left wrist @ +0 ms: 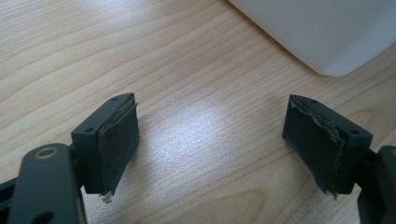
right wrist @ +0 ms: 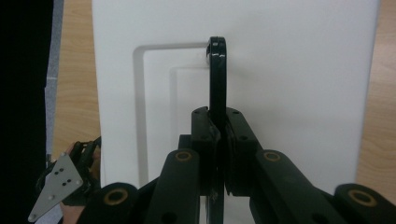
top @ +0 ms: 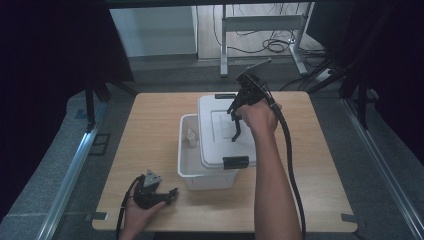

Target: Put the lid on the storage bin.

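A white plastic box stands mid-table. Its white lid sits shifted to the right, which leaves a strip of the box open on the left. The lid's black handle stands up from the lid's middle. My right gripper is shut on that handle from above; in the high view the right gripper hovers over the lid. A small white bottle stands inside the box. My left gripper lies on the table left of the box's front, open with nothing between its pads.
Black latches sit at the lid's near end and far end. The box's white corner lies just ahead of the left gripper. Bare wooden tabletop stretches around the box. A desk frame and cables stand beyond the table.
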